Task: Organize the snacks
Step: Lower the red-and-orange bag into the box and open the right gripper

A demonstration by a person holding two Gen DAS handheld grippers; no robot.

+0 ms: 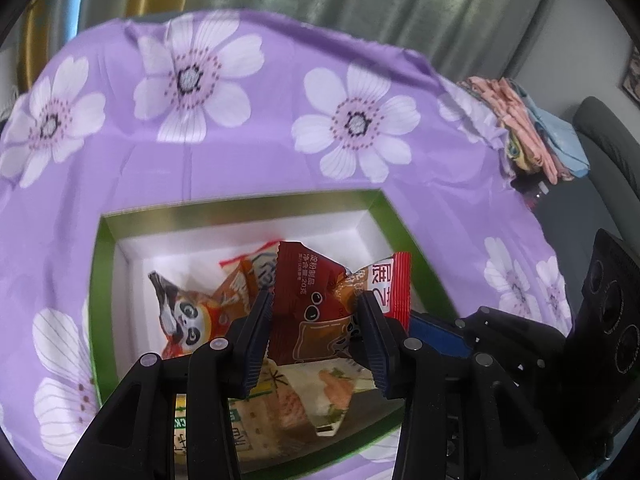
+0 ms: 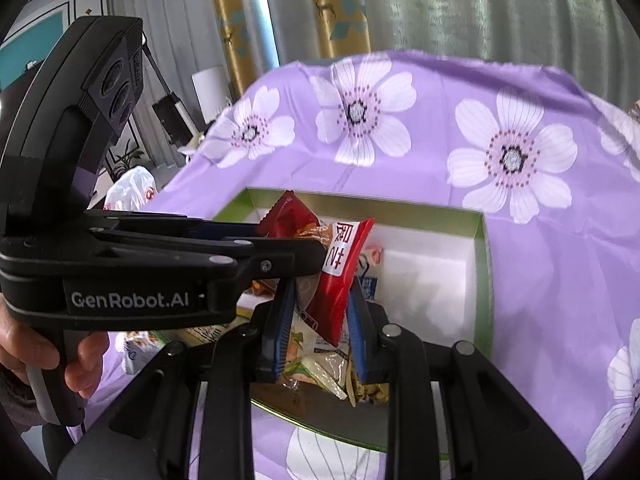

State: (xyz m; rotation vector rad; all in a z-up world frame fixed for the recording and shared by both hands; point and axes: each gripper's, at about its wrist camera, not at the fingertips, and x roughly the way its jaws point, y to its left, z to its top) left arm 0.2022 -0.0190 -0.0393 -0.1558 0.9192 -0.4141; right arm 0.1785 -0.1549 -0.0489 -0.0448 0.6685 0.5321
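While a dark red snack packet (image 1: pixel 316 304) hangs over the open box (image 1: pixel 248 210), the left wrist view shows the left gripper (image 1: pixel 316 332) clenched on that packet, a finger pressed against each side. The box is green-rimmed with a white lining and sits on a table draped in a purple cloth with white flowers (image 1: pixel 240 92). Below, inside the box, lie a panda-print packet (image 1: pixel 188 312) near its left wall and a pale packet with green print (image 1: pixel 296 396) at its near edge. Folded pink and blue cloths (image 1: pixel 536 132) sit at the table's far right edge.

From the right wrist view, the right gripper (image 2: pixel 320 332) has its blue-padded fingers on either side of the bright red sealed end of the same packet (image 2: pixel 340 280). Whether they pinch it or only bracket it cannot be told. The left gripper (image 2: pixel 296 252) crosses in from the left, held by a hand (image 2: pixel 44 356).

Judging from this, the step is placing the packet into the box, or passing it between tools. The next move likely calls for one tool to release cleanly so the wrapper does not tear.

Hidden: the box's near left corner, much of the lower packets, and most printed text
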